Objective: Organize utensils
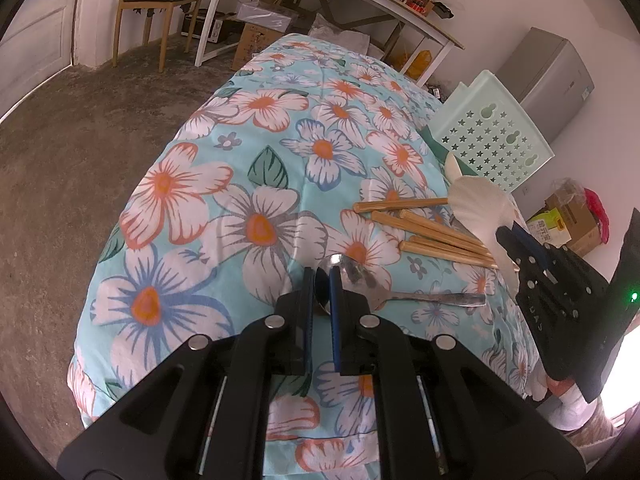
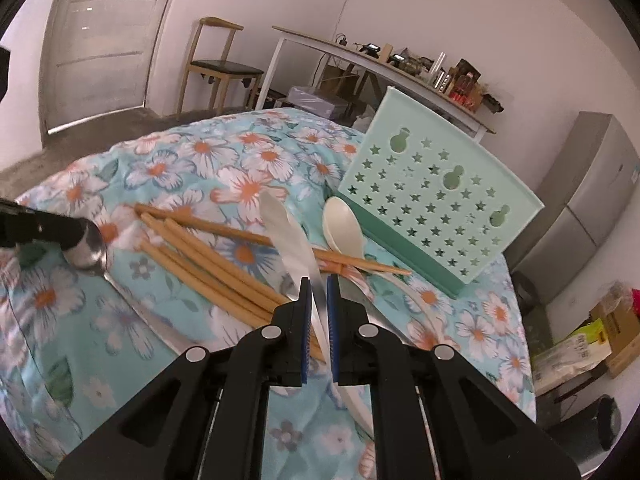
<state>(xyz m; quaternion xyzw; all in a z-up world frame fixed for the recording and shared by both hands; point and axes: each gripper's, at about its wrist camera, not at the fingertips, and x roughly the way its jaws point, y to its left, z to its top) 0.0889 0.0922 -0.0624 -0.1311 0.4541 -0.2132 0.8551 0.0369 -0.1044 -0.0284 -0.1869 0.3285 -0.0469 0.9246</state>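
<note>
Left gripper (image 1: 320, 280): matte black body, two angular linkage arms spreading toward the bottom corners of the frame. Round silver pivot pins, four in view, set in pairs either side of centre. Fingers (image 1: 297, 320) are flat black blocks; inner faces lined with blue pads, ribbed on the left one. Pale rods run behind the linkage slots at the bottom of the frame.

Right gripper (image 2: 319, 280): same build from its own camera, black arms, four silver pins, blue pads. At the right edge of the left view its side is a black plate studded with small silver screws, faint embossed lettering, one green light glowing.
</note>
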